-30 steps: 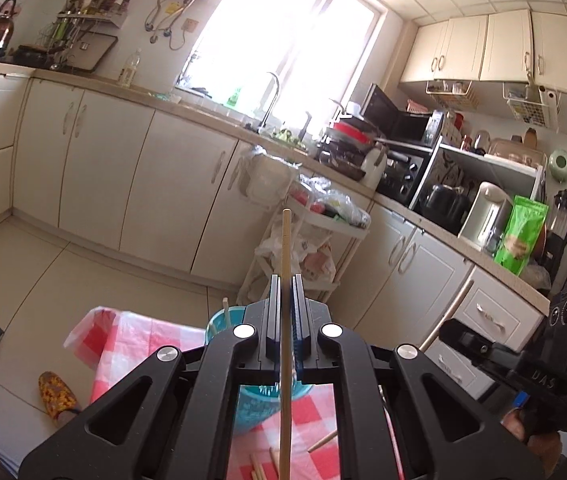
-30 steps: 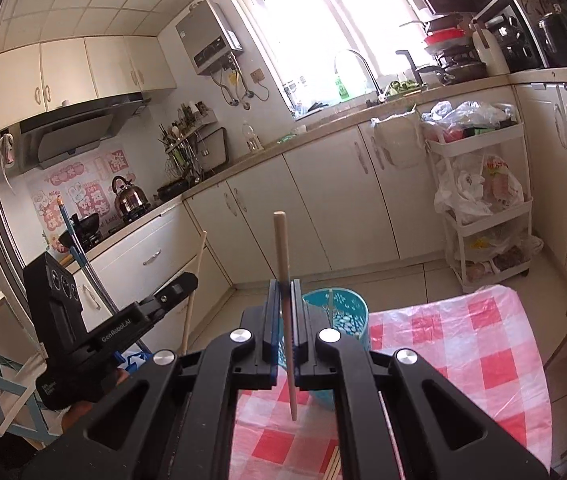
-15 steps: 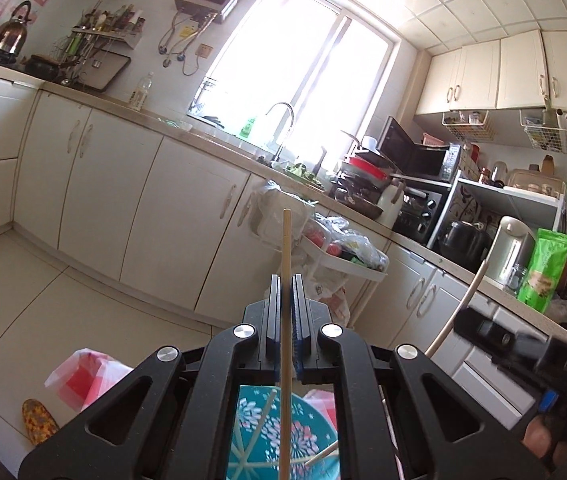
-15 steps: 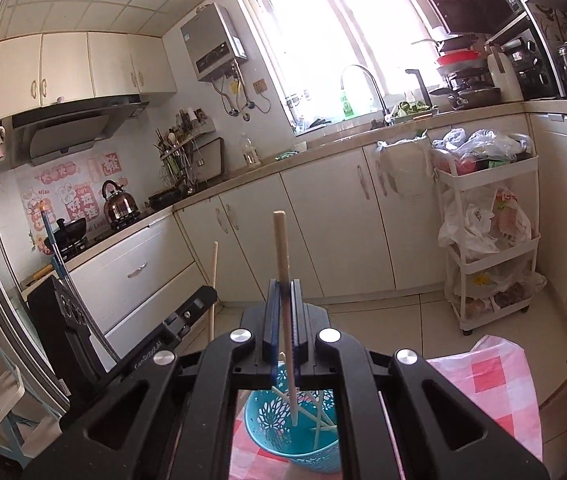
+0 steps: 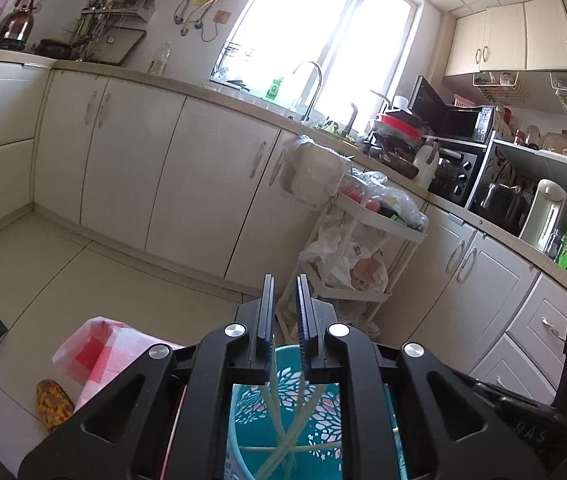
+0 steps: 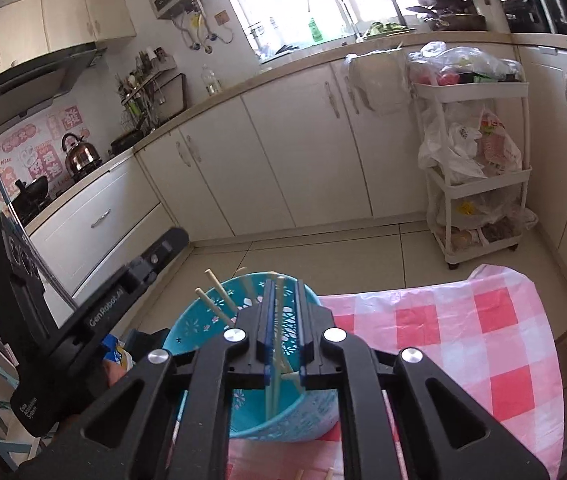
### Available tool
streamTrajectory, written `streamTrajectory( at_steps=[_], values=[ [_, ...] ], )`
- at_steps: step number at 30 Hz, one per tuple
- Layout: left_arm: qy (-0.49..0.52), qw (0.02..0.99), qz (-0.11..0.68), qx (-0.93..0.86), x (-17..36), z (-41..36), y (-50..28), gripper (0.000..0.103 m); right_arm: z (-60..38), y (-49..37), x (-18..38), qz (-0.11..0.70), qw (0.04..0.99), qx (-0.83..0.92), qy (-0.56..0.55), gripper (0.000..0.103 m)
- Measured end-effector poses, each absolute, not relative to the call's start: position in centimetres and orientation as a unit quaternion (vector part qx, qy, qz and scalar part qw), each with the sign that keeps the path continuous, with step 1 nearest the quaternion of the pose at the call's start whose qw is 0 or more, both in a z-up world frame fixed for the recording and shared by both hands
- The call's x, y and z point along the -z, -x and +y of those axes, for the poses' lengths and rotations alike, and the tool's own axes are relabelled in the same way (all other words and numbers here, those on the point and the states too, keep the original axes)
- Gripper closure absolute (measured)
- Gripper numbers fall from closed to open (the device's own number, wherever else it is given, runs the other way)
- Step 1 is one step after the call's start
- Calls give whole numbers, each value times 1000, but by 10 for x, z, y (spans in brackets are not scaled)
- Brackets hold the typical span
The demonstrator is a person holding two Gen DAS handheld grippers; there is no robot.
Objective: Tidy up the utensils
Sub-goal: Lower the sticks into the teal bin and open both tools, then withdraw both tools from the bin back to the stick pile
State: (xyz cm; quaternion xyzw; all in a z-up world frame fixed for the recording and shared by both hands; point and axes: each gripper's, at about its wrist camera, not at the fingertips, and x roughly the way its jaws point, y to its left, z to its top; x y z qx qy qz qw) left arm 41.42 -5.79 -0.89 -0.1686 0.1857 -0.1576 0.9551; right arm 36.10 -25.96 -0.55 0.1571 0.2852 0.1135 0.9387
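Black-framed, blue-padded: the left gripper [image 5: 285, 308] sits at lower centre of its view, jaws parted by a narrow gap with nothing between them. It hangs directly above the teal basket [image 5: 325, 412], into which it looks down. The right gripper [image 6: 283, 312], lower centre of its own view, shows the same narrow gap and nothing clamped; one pale stick appears in the gap, but it stands in the basket behind the pads and touches neither. The teal basket [image 6: 191, 340] stands on a pink-and-white checked cloth [image 6: 463, 344] that fills the lower right of the right view. Chopsticks [image 6: 213, 296] rest inside it, lower ends at the floor, upper ends fanned above the rim toward the upper left; their long axes run steeply upright, each tilted and crossing the others. From above, the same chopsticks [image 5: 283, 436] read as a crossed bundle at the bottom of the frame. Two more stick ends [image 6: 314, 474] show on the cloth at the bottom edge of the right view, nearer the holder than the basket and just below the right gripper; their length and lie are cut off by the frame. Judgement: the next pick lies below and behind both grippers, the right appears nearer, and either must drop from the basket mouth to the cloth. Cabinets and a white cart [image 6: 479, 152] stand well apart beyond.
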Motion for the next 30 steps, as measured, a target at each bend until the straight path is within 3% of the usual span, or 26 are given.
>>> streamTrajectory(
  at_steps=[6,13,18,30],
  values=[
    [160,955,196,153,8,-50,-386,70,-272,-328,-4,270,941,-100,-175,82],
    [118,961,213,128,5,-48,-338,57,-270,-285,5,285,935,-97,-186,79],
    [82,963,234,101,10,-50,-306,41,-265,-258,18,300,931,-91,-187,75],
    [49,957,276,70,41,-40,-254,24,-244,-230,76,367,912,-70,-169,74]
  ],
)
